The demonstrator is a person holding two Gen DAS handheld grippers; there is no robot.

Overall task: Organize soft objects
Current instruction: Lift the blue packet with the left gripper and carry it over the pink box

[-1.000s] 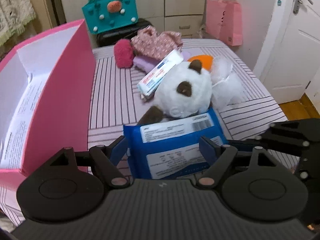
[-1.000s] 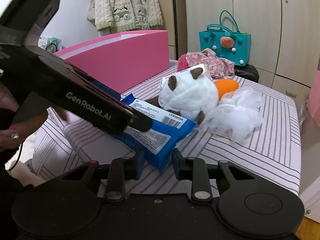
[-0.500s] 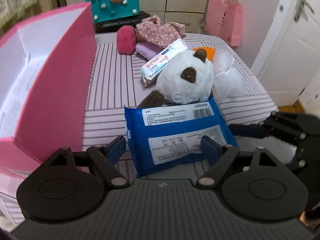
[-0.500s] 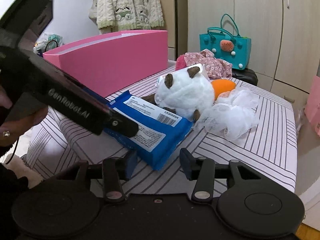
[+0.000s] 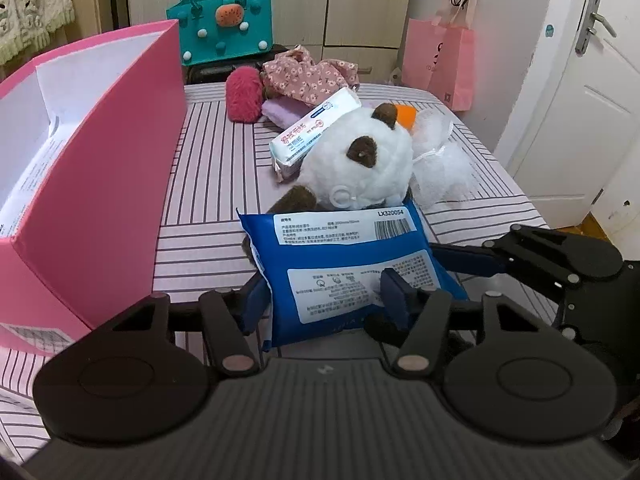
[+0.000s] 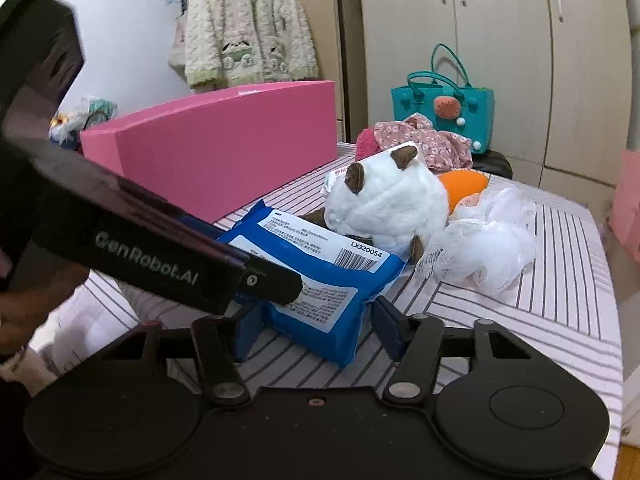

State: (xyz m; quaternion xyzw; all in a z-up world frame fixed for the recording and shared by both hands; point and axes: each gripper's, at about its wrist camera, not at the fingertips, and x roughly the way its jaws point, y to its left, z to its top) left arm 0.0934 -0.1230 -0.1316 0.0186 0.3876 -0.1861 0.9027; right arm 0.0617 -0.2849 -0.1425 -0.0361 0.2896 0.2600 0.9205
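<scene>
A blue pack of wet wipes (image 5: 344,256) lies at the near edge of the striped table, also in the right wrist view (image 6: 320,272). My left gripper (image 5: 324,292) is shut on the near end of the pack, its fingers pressing into the soft sides. My right gripper (image 6: 316,320) is open, its fingers astride the pack's corner without touching. Behind the pack lie a white and brown plush toy (image 5: 360,172), a white tissue pack (image 5: 312,132), a white mesh puff (image 6: 484,244) and an orange item (image 6: 464,188).
A big open pink box (image 5: 100,168) stands at the left of the table. At the far end lie a floral cloth (image 5: 308,76), a red fuzzy item (image 5: 244,94) and a lilac cloth (image 5: 284,110). A teal bag (image 5: 224,28), cupboards and a door stand beyond.
My left gripper has closed onto the blue pack, and the pack's near end is lifted and squeezed. My right gripper has opened wider and let go of the pack's corner.
</scene>
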